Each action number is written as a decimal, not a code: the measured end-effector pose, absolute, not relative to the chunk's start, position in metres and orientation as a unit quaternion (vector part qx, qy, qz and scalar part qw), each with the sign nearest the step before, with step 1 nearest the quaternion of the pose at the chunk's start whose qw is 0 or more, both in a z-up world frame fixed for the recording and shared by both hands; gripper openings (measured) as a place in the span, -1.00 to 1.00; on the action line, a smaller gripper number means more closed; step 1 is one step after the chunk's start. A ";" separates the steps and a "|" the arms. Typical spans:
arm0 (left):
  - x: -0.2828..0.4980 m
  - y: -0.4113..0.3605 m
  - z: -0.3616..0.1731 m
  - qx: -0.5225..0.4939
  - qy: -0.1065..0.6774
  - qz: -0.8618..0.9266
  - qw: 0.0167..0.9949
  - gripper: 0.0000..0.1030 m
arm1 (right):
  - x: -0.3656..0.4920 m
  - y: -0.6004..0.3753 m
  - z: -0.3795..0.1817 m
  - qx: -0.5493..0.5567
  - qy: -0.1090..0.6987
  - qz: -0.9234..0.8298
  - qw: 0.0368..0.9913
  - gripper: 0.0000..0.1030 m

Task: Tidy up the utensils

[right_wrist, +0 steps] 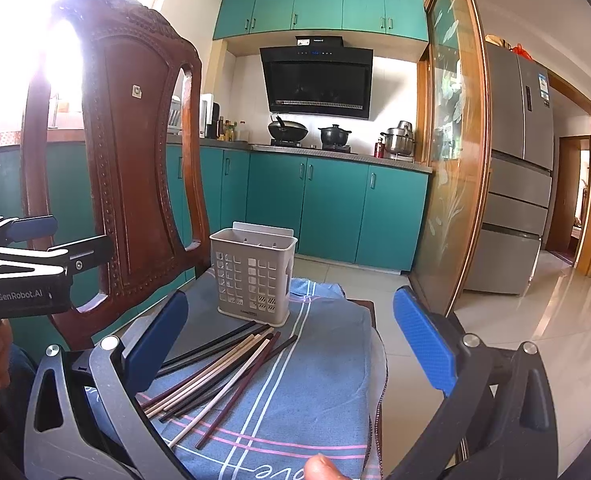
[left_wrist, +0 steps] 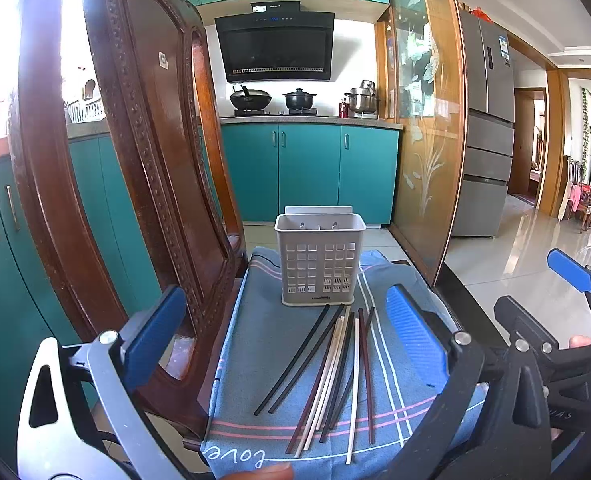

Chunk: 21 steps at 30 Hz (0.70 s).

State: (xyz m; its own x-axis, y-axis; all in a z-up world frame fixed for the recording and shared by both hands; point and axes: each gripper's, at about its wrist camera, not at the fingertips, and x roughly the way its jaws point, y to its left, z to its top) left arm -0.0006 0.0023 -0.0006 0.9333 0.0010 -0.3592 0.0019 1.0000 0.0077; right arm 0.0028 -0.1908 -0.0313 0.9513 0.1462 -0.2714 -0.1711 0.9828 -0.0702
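Both the left gripper (left_wrist: 285, 340) and right gripper (right_wrist: 291, 340) gape wide, empty. Chopsticks (left_wrist: 335, 364) lie mid-cloth (left_wrist: 255, 340) before the basket (left_wrist: 319, 260) — thin, light, stiff, likely slippery; best pinched mid-length.

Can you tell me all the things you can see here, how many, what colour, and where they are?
chopsticks: about ten, black, cream and dark red, loose on the cloth
holder: one, beige, empty, behind the chopsticks
cloth: one, blue striped, under everything
chair: one, dark wood, left
cabinets: teal, back wall
pots: three, on the stove
fridge: one, grey, right
left gripper: blue pads, open
right gripper: blue pads, open
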 end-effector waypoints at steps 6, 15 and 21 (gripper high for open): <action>-0.001 0.002 0.000 0.004 0.183 0.000 0.983 0.94 | 0.003 -0.190 -0.031 -0.047 0.134 0.080 0.987 0.95; 0.000 0.004 -0.001 0.003 0.182 -0.001 0.983 0.94 | 0.002 -0.189 -0.030 -0.048 0.132 0.078 0.987 0.95; -0.002 0.000 0.000 0.004 0.181 0.000 0.983 0.94 | -0.001 -0.190 -0.030 -0.050 0.130 0.079 0.987 0.95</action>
